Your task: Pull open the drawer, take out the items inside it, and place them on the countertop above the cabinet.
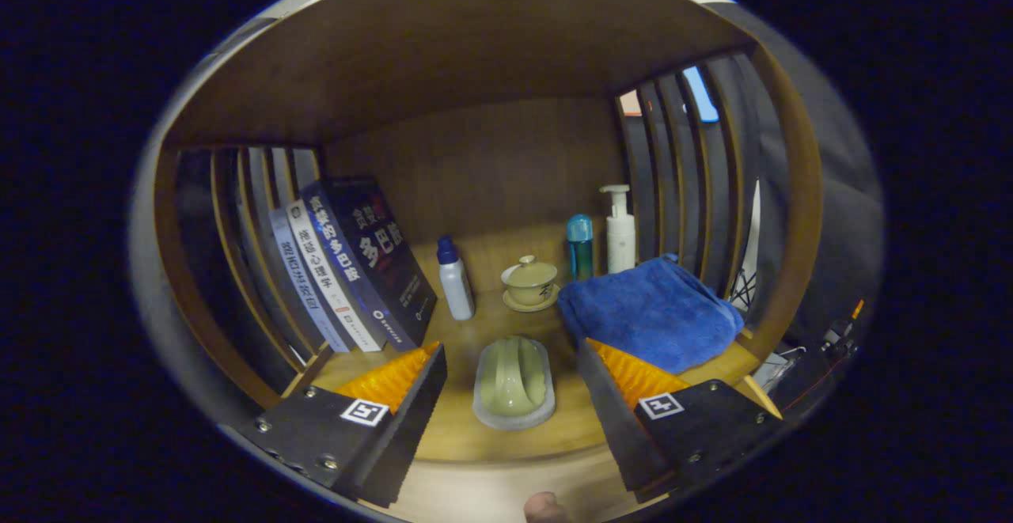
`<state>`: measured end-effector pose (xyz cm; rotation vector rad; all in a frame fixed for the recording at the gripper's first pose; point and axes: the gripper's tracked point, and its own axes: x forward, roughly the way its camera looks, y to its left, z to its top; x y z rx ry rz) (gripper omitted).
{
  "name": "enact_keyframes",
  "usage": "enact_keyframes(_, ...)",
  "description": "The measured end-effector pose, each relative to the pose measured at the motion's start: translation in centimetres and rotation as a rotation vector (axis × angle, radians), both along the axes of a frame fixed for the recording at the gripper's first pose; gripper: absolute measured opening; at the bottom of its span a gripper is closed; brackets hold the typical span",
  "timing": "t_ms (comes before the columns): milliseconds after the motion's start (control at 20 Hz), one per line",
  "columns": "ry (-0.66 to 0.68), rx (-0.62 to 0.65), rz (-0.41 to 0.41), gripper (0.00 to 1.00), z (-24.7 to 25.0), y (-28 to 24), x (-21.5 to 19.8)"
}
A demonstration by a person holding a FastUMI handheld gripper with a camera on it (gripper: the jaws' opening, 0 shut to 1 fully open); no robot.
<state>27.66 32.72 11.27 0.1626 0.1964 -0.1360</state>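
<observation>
Your gripper (510, 365) is spread wide, grasping nothing; the green dish (514, 381) lies between its fingers (untouched). Beyond the dish stands a lidded cup (530, 282), a blue towel (650, 311) to its right.

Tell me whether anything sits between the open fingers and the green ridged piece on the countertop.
Nothing visible does. The gripper is open, and the green ridged piece lies between its fingers on the countertop, with bare wood on both sides.

Beyond and left of the spread-open gripper (510, 353), leaning books (348, 278) carry Chinese titles on their spines; the dark book (384, 258) reads "多巴胺" in large characters. Each finger bears a square black-and-white marker (364, 411). The lidded cup (530, 279) ahead shows one dark, illegible character.
</observation>
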Motion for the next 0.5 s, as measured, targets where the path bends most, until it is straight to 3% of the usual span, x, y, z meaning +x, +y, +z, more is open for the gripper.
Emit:
enact_keyframes(300, -0.069, 0.138, 0.062, 0.99, 3.7, 2.0, -8.5)
enact_keyframes(500, -0.081, 0.116, 0.05, 0.99, 2.7, 1.7, -13.5)
